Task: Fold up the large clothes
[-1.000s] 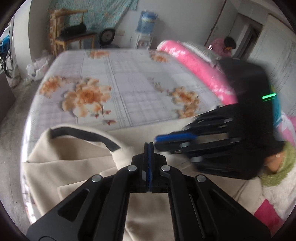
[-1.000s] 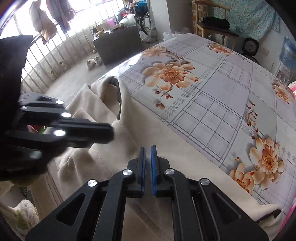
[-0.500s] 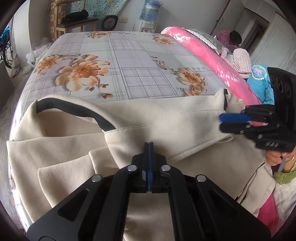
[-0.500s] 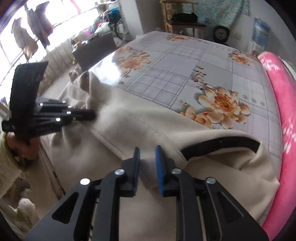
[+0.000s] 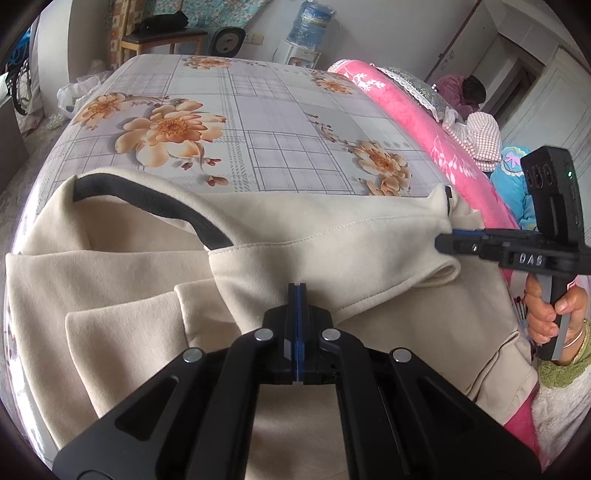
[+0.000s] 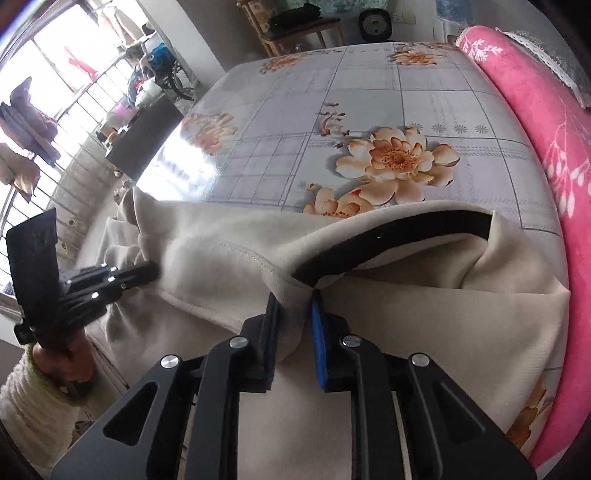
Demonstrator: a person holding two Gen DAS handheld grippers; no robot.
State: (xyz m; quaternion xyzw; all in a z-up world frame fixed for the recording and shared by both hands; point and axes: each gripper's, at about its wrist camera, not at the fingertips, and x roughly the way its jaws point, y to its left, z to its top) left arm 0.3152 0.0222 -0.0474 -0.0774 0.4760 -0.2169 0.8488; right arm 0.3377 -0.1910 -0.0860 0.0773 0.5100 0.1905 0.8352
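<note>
1. Nearest the left wrist camera, the left gripper (image 5: 297, 291) has its jaws pressed fully together. Its tips rest against the folded edge of the cream garment (image 5: 332, 243), but whether any cloth is pinched between them cannot be told.
2. In the right wrist view, the right gripper (image 6: 294, 306) has its jaws a little apart and closing, with a fold of the cream garment (image 6: 229, 258) bunched between the fingers just below the dark collar band (image 6: 391, 240). The pads do not yet look pressed on it.
3. Both grippers point steeply down at the cloth. The person's right hand (image 5: 554, 314) wraps the handle of its gripper, a green cuff at the wrist; the left hand (image 6: 55, 354) grips its handle beside a white fleecy sleeve (image 6: 26, 402).
4. No container lies near the work.
5. The garment lies across the near edge of the bed, on the floral sheet (image 5: 258, 122), spread from one gripper to the other.
6. A second ago the right gripper was close beside the left, and the cloth was bunched; now the right gripper sits well off to the side and the garment is stretched out wide. The left gripper has barely shifted.
7. Farther off, a pink blanket (image 5: 406, 110) runs along the bed's far side, and a water dispenser bottle (image 5: 310, 22) stands by the wall.
</note>
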